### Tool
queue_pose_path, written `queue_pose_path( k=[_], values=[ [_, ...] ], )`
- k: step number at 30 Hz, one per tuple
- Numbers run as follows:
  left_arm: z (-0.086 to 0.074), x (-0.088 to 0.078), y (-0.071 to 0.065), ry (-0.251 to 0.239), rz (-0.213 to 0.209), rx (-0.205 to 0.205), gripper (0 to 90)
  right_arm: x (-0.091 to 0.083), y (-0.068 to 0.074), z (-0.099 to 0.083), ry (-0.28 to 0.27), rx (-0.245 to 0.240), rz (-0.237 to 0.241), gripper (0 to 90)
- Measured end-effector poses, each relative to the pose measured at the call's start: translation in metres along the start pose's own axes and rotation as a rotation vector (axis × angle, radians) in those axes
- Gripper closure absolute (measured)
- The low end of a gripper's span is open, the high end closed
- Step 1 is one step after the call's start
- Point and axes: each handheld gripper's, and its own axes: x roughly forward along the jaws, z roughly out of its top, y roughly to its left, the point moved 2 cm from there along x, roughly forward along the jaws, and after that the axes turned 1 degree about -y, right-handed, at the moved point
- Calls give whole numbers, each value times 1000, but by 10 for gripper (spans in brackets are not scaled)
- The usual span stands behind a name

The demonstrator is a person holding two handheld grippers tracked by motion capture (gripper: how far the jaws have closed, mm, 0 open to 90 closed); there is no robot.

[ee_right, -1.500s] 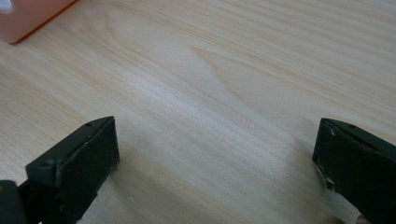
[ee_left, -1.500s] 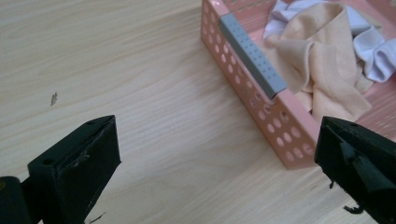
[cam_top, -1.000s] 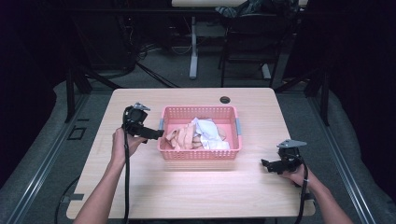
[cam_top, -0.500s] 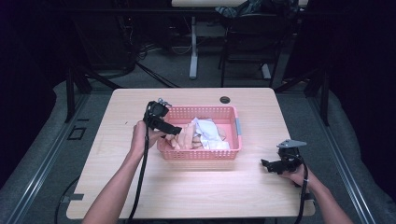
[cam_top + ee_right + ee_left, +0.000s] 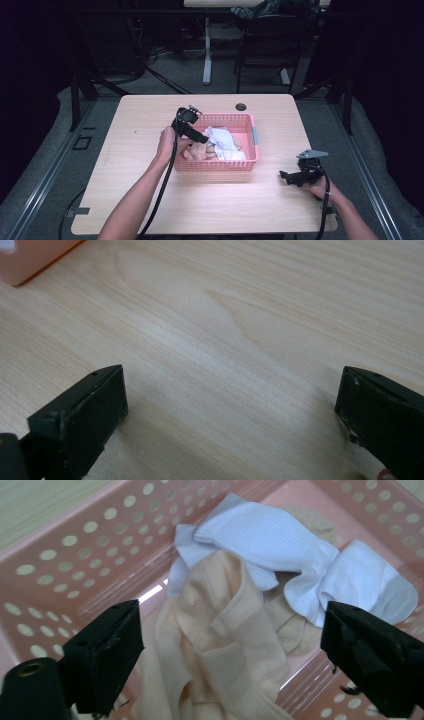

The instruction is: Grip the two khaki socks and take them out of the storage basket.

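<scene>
A pink perforated basket (image 5: 252, 134) stands mid-table and holds peach socks (image 5: 196, 151) on its left side and white socks (image 5: 222, 141) on its right. My left gripper (image 5: 201, 139) hangs over the basket's left half. In the left gripper view its jaws straddle a peach sock (image 5: 220, 635), with white socks (image 5: 280, 545) behind it; the jaws have just been closing, and the pads stand apart from the cloth. My right gripper (image 5: 286, 176) rests low over bare table at the right, open, with nothing between its jaws in the right gripper view (image 5: 230, 415).
The wooden table (image 5: 145, 125) has a dark grommet hole (image 5: 241, 106) near its far edge. A corner of the basket (image 5: 35, 260) shows in the right gripper view. Chairs and desk legs stand in the dark behind the table.
My left hand has moved right from beside the basket's left wall to over its left half and dipped slightly. The right hand has stayed put.
</scene>
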Motion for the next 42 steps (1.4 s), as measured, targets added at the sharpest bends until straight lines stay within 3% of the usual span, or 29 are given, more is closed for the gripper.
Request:
queue_pose_path(
  k=[6, 9, 16, 17, 18, 26, 33, 42],
  values=[
    [5, 12, -4, 30, -11, -4, 298, 0, 0, 0, 1, -2, 3, 0],
    [7, 19, -7, 49, -6, 1, 322, 0, 0, 0, 1, -2, 3, 0],
    [11, 29, -13, 83, -16, 6, 554, 0, 0, 0, 1, -2, 4, 0],
    [12, 30, -14, 85, -14, 10, 554, 0, 0, 0, 1, -2, 4, 0],
    [12, 29, -16, 81, -13, 15, 654, 0, 0, 0, 0, -2, 2, 0],
    [11, 20, -13, 50, -25, 39, 837, 0, 0, 0, 1, -3, 4, 0],
    [8, 13, -10, 35, -41, 41, 880, 0, 0, 0, 1, -3, 4, 0],
    [6, -10, -3, -30, -44, 47, 883, 0, 0, 0, 1, -3, 4, 0]
  ],
)
